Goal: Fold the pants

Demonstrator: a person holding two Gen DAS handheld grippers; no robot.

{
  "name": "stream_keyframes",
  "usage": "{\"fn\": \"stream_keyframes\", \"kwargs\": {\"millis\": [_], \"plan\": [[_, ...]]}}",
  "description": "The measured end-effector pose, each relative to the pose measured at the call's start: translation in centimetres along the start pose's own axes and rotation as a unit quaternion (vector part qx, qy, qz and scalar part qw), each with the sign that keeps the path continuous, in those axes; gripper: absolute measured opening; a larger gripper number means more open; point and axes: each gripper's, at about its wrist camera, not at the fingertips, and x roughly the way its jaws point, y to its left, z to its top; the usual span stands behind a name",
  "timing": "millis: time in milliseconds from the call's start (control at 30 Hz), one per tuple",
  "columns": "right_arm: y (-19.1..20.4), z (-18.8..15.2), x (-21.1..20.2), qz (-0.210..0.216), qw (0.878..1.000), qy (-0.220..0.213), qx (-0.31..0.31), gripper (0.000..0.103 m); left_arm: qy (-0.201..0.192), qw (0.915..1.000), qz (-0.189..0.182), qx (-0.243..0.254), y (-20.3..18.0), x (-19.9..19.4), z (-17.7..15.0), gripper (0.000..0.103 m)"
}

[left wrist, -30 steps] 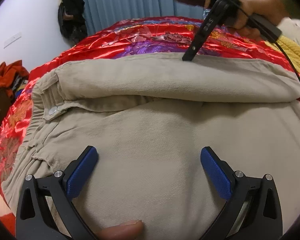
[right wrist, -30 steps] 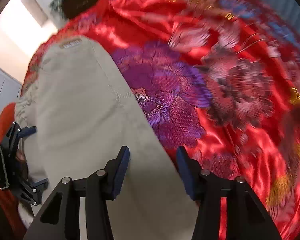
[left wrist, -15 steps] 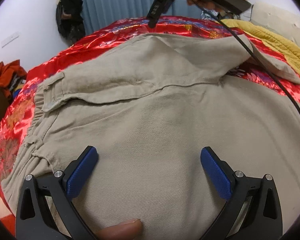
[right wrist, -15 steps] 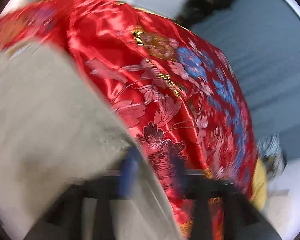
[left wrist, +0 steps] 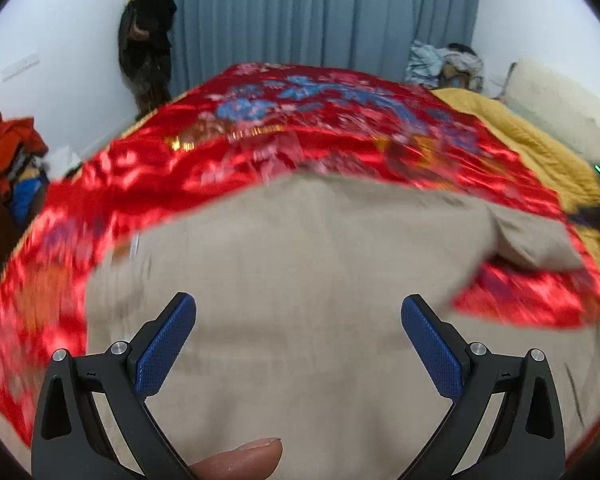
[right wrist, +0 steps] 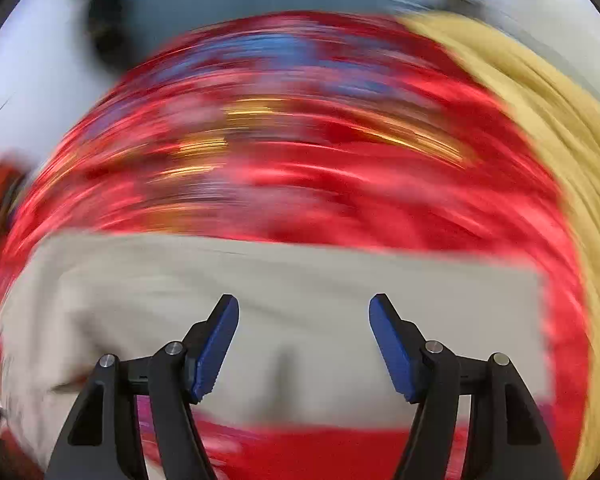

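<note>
The beige pants lay flat and blurred on the red bedspread, stretching ahead of and beneath the left claw, one leg trailing rightward. Both claws stood spread and empty; the right claw had just been opening above the cloth.

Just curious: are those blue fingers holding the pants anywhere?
No. Both the left gripper and right gripper are open above the beige pants; nothing is held.
</note>
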Motion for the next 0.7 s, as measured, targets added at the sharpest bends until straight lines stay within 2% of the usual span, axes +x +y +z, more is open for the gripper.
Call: {"fn": "stream_keyframes", "kwargs": {"millis": [67, 133, 167, 233, 300, 433, 467, 500, 533, 567, 600, 633, 700], "plan": [[-7.2, 0.1, 0.2, -0.035, 0.998, 0.004, 0.060, 0.066, 0.006, 0.9994, 0.033, 0.008, -0.1, 4.5, 1.3, 0.102], [-12.0, 0.7, 0.7, -0.031, 0.994, 0.007, 0.107, 0.066, 0.037, 0.9976, 0.047, 0.035, 0.1, 8.9, 0.6, 0.102], [-13.1, 1.2, 1.1, -0.023, 0.993, 0.008, 0.117, 0.066, 0.074, 0.9950, 0.038, 0.054, 0.3, 11.6, -0.5, 0.102], [-14.0, 2.4, 2.3, -0.003, 0.993, 0.017, 0.114, 0.066, 0.106, 0.9920, 0.010, 0.068, 0.9, 13.7, -2.5, 0.102], [-14.4, 3.3, 3.7, 0.007, 0.995, 0.030, 0.096, 0.066, 0.097, 0.9939, -0.018, 0.048, 1.8, 13.3, -2.4, 0.102], [-14.3, 4.5, 8.1, 0.020, 0.995, 0.081, 0.049, 0.062, 0.096, 0.9936, -0.018, 0.057, 1.4, 13.0, -2.8, 0.102], [-14.0, 4.6, 9.0, 0.028, 0.994, 0.099, 0.040, 0.036, 0.095, 0.9936, -0.018, 0.057, 1.2, 12.9, -2.9, 0.102], [-13.9, 4.3, 9.4, 0.019, 0.993, 0.113, 0.021, 0.004, 0.094, 0.9938, -0.019, 0.056, 1.2, 12.8, -2.9, 0.102], [-12.8, 5.0, 9.3, -0.035, 0.993, 0.108, -0.028, 0.002, 0.092, 0.9939, -0.019, 0.057, 1.1, 12.8, -3.0, 0.102], [-12.0, 6.1, 8.5, -0.066, 0.992, 0.086, -0.062, 0.002, 0.090, 0.9940, -0.019, 0.059, 0.9, 12.6, -3.2, 0.102], [-10.7, 7.6, 7.5, -0.105, 0.988, 0.047, -0.099, 0.001, 0.090, 0.9938, -0.019, 0.062, 0.9, 13.1, -2.9, 0.102], [-9.3, 9.4, 6.0, -0.155, 0.979, -0.004, -0.132, 0.001, 0.090, 0.9936, -0.015, 0.066, 1.2, 13.5, -2.7, 0.102], [-7.5, 11.5, 4.8, -0.216, 0.962, -0.065, -0.154, 0.004, 0.090, 0.9935, -0.011, 0.069, 1.3, 13.7, -2.7, 0.102]]}}
